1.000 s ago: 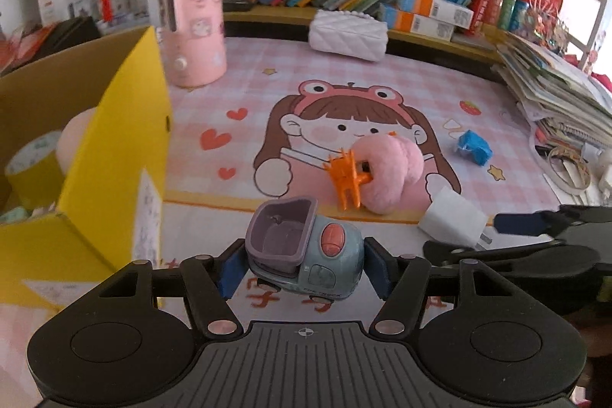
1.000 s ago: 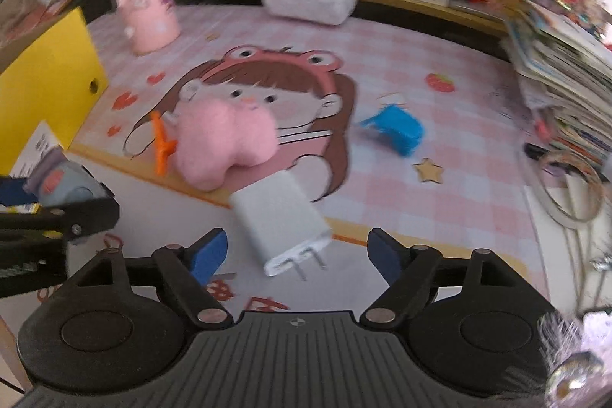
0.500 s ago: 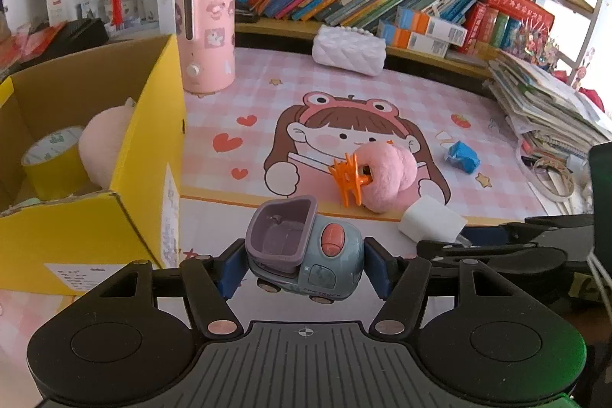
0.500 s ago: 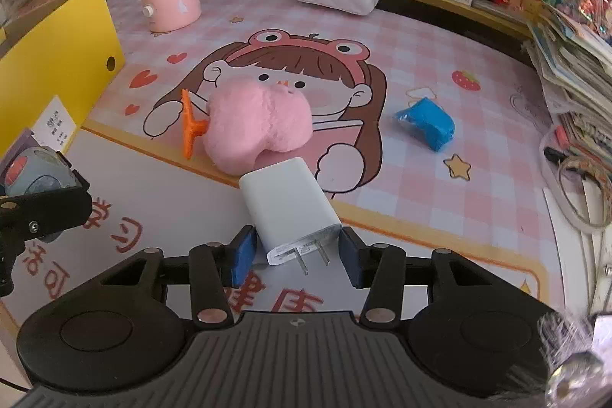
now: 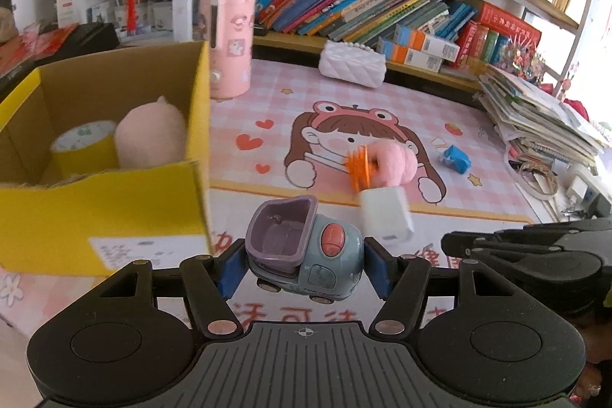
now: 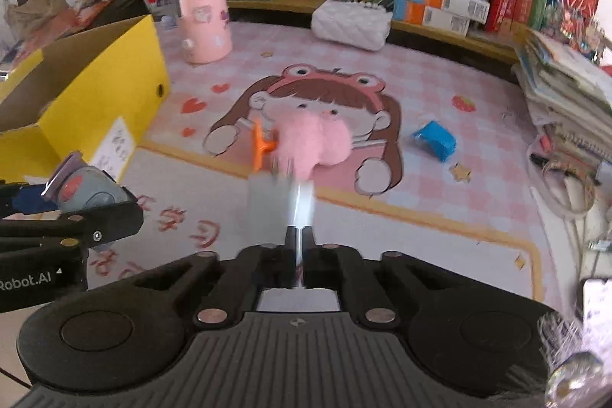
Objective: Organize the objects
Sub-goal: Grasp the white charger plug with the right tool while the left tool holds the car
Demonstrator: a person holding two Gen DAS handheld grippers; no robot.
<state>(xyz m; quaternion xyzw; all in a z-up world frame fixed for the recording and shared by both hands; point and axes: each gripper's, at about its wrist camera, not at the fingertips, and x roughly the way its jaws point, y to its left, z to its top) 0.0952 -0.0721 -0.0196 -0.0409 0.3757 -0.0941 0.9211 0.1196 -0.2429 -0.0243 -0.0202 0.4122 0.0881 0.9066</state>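
- Your left gripper point(image 5: 304, 268) pinches the toy truck point(image 5: 304, 255) between its blue pads, just right of the yellow box point(image 5: 103, 217).
- Your right gripper point(image 6: 296, 239) is pressed together on the white charger point(image 6: 281, 201), blurred, prongs between the pads.

A pink checked mat point(image 6: 440, 71) printed with a cartoon girl point(image 6: 306, 113) covers the desk. At its far edge, a shelf carries a row of leaning books point(image 5: 344, 6) and orange-and-white boxes point(image 5: 420, 48). A pile of papers and notebooks point(image 5: 535, 121) is heaped at the mat's right edge, with a coil of rings point(image 5: 537, 178) just before it.
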